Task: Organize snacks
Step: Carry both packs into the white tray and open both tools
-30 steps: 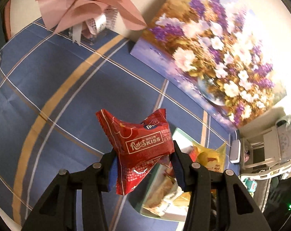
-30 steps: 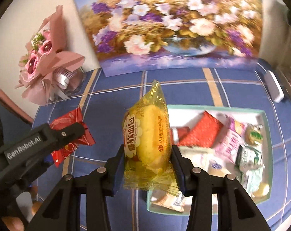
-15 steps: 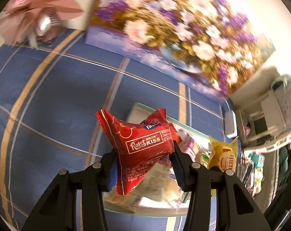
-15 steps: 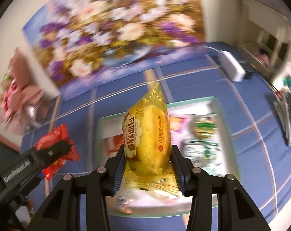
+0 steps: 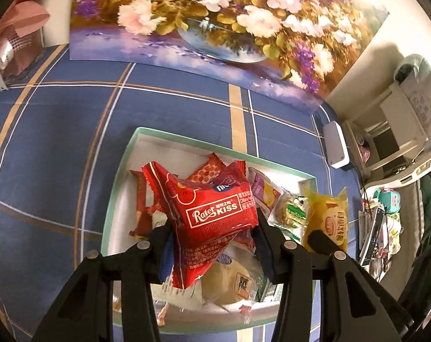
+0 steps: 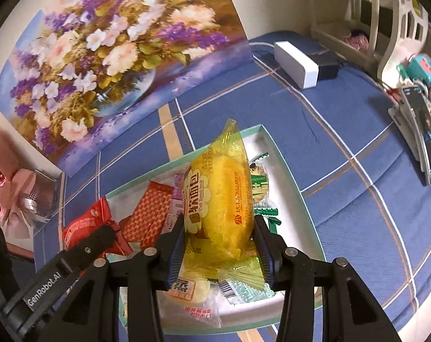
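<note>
While the left gripper clamps a red Rater Kiss packet above the mint-rimmed tray of snacks, the left wrist view also shows the yellow bread pack beside it. From the right wrist, the right gripper squeezes that yellow bread pack over the tray.

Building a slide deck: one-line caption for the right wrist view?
Right tool grips a yellow bread pack above the snack-filled tray.

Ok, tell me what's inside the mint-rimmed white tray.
The mint-rimmed white tray holds wrapped snacks: an orange checked packet, a green-and-white packet, a pale bun. Others are hidden behind both held packets.
</note>
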### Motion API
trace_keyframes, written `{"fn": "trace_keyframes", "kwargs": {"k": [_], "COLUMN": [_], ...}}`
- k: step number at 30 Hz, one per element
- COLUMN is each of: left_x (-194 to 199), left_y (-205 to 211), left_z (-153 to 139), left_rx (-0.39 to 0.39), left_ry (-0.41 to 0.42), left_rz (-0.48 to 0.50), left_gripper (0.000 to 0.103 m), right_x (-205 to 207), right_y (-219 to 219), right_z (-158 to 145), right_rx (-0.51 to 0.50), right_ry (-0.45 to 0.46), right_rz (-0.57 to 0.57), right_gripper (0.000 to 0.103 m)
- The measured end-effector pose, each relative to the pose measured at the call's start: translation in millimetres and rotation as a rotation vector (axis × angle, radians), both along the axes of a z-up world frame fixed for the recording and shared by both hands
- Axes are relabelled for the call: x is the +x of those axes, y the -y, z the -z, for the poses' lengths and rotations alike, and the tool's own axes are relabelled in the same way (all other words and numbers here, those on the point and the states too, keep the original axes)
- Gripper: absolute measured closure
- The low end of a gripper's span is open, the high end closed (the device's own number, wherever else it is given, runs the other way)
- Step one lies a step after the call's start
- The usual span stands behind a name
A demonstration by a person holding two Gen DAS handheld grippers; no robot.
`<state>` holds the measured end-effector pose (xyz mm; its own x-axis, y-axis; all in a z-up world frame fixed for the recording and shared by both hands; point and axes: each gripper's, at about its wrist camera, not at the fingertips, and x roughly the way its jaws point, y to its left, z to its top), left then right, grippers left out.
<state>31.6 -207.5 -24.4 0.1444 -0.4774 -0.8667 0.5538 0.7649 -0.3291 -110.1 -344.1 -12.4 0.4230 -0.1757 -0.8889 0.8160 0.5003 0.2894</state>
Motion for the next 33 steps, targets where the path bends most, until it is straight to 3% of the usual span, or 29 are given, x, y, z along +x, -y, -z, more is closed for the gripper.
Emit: {"fn": "trace_keyframes", "kwargs": {"k": [15, 24, 29, 33], "left_x": [6.0, 8.6, 9.2, 10.2], "left_y": [28.8, 26.8, 24.5, 22.1], "left_z": [29.7, 40.7, 38.6, 35.5], "left_rx": [0.029, 0.041, 0.043, 0.038], "left_ry": [-0.02, -0.06, -0.066, -0.077], "left_rz": [0.036, 0.025, 0.009, 0.004], "left_gripper": [0.053, 0.052, 0.043, 0.043], "right_x": [12.9, 17.9, 18.5, 19.6], "right_y": [3.4, 3.7, 2.7, 1.8], "right_z": [42.2, 47.2, 46.9, 47.5], "right_rx": [0.036, 0.026, 0.025, 0.032], "right_ry": [-0.046, -0.067, -0.073, -0.076], "right_rz": [-0.02, -0.034, -0.039, -0.045], "right_gripper": [0.055, 0.055, 0.055, 0.055]}}
